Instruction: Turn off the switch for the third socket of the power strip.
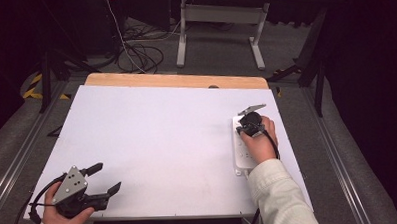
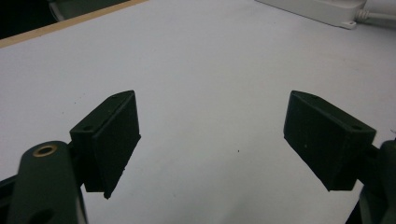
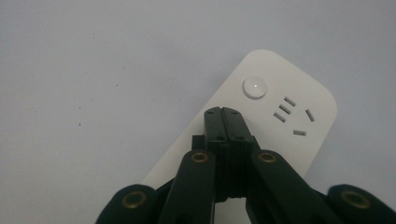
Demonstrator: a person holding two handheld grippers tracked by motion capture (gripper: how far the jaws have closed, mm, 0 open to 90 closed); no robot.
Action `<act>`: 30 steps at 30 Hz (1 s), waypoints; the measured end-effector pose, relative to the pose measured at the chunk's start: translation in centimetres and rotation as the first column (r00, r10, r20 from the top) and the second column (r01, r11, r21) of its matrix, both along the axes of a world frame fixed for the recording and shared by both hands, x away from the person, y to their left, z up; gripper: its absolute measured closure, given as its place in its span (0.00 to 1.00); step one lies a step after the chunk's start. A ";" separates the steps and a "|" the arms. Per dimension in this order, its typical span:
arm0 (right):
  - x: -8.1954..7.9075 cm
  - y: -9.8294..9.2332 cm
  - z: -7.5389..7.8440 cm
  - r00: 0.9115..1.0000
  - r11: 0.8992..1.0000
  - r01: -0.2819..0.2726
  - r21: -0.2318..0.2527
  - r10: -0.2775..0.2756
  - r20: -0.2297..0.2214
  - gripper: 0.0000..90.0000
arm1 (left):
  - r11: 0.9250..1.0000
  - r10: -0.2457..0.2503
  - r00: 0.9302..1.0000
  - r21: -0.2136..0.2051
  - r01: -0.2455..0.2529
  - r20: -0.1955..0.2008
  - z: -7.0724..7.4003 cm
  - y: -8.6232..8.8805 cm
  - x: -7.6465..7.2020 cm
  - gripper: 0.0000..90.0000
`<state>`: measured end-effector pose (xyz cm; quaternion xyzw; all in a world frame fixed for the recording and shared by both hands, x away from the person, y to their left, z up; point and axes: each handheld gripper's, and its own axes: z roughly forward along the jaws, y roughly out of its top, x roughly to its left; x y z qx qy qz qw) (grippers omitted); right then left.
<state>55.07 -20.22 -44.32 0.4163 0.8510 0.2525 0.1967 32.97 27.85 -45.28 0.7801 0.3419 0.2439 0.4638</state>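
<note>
- Looks like a lab or recording studio set up for capture work.
- White board point(image 1: 162, 138) laid as surface over a wooden top point(image 1: 175, 81).
- Black drapes point(image 1: 370, 61) all around.
- Loose cables point(image 1: 139, 54) on grey carpet point(image 1: 219, 48).
- Metal desk legs point(image 1: 257, 52) behind.

My left hand-held gripper point(image 1: 103, 179) is black, with flat rectangular pads point(image 2: 114, 140), brass-coloured rivets in its links and a grey three-cornered plate point(image 1: 70, 184) dotted with small holes on top. A black cable point(image 1: 35, 202) loops from it. My right hand-held gripper point(image 3: 227, 125) matches. Both my sleeves point(image 1: 282, 196) are cream-coloured.
</note>
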 end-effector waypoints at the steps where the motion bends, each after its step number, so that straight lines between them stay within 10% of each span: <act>1: 0.0 0.0 0.0 1.000 1.000 0.000 -0.004 0.000 -0.001 1.00 | 1.000 0.000 1.000 0.000 0.000 0.001 0.0 0.0 0.0 0.21; 18: 0.0 0.6 0.0 1.000 0.999 0.021 -0.044 -0.021 0.017 1.00 | 1.000 0.000 1.000 0.003 0.000 0.002 0.0 0.0 0.0 0.21; 26: -0.1 0.6 -0.2 1.000 1.000 0.015 0.011 -0.015 0.000 1.00 | 1.000 -0.001 1.000 0.007 0.001 0.003 0.0 0.0 0.0 0.21; 30: -0.2 1.6 -0.1 1.000 0.998 0.019 -0.059 -0.018 0.020 1.00 | 1.000 0.001 1.000 0.003 -0.001 0.000 0.0 0.0 0.0 0.21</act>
